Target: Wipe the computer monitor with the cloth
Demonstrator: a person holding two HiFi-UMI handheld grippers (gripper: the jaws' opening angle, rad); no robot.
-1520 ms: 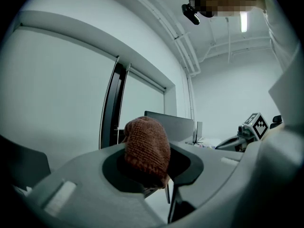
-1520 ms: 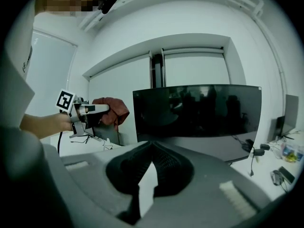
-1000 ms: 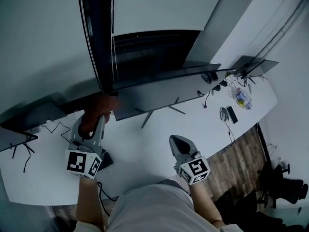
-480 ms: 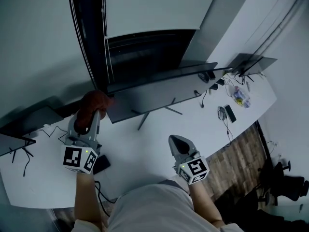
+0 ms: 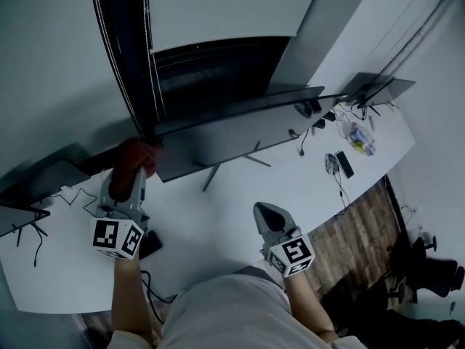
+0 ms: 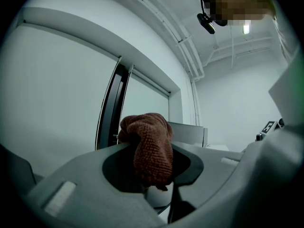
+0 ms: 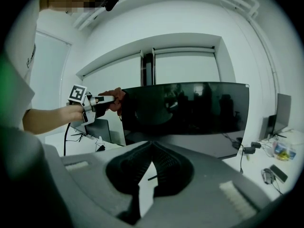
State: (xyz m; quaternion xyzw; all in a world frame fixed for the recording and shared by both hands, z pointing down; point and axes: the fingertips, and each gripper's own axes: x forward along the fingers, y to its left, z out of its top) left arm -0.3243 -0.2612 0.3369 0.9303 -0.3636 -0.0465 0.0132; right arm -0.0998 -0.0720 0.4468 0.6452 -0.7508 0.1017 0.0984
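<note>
The left gripper (image 5: 136, 171) is clamped on a bunched rust-brown cloth (image 5: 135, 154), soft and nubbly, at the left end of the wide, glossy dark monitor (image 5: 225, 138) in mid-frame. The right gripper (image 5: 269, 213), jaws together on nothing, hovers over the white surface (image 5: 211, 224). A hard push here could rock the thin-legged screen, or slide the wad off its edge.

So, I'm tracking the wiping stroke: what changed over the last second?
The left gripper slid the cloth a little leftward, to the left edge of the monitor, and now points straighter ahead. It kept its hold on the cloth. The right gripper stayed shut, empty and idle above the desk.
</note>
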